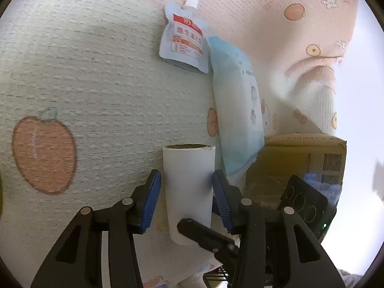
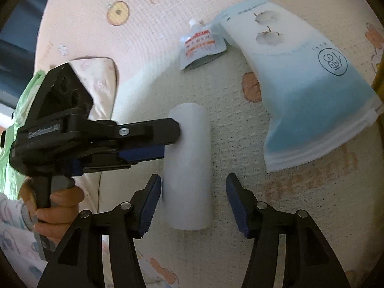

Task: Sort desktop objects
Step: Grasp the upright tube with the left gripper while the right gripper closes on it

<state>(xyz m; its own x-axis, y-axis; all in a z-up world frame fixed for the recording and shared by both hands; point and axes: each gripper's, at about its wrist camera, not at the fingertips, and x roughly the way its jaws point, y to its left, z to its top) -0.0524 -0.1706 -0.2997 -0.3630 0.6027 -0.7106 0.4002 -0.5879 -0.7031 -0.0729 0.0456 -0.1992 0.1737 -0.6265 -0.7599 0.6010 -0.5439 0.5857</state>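
Note:
A white paper roll (image 1: 189,187) with a cardboard core lies on the fruit-print cloth (image 1: 96,76). My left gripper (image 1: 187,189) straddles it, with the blue pads (image 1: 151,199) close to its sides. In the right wrist view the same roll (image 2: 189,168) lies between my right gripper's (image 2: 194,201) open fingers, and the left gripper (image 2: 144,141) comes in from the left with its tip against the roll. A spouted pouch (image 1: 184,36) and a blue-white tissue pack (image 1: 237,110) lie beyond the roll. Both also show in the right wrist view, the pouch (image 2: 201,45) and the pack (image 2: 307,84).
A cardboard box (image 1: 300,165) stands at the right, next to the tissue pack. The cloth drapes over the table edge (image 1: 319,91) at the far right. A person's hand (image 2: 55,206) holds the left gripper's handle.

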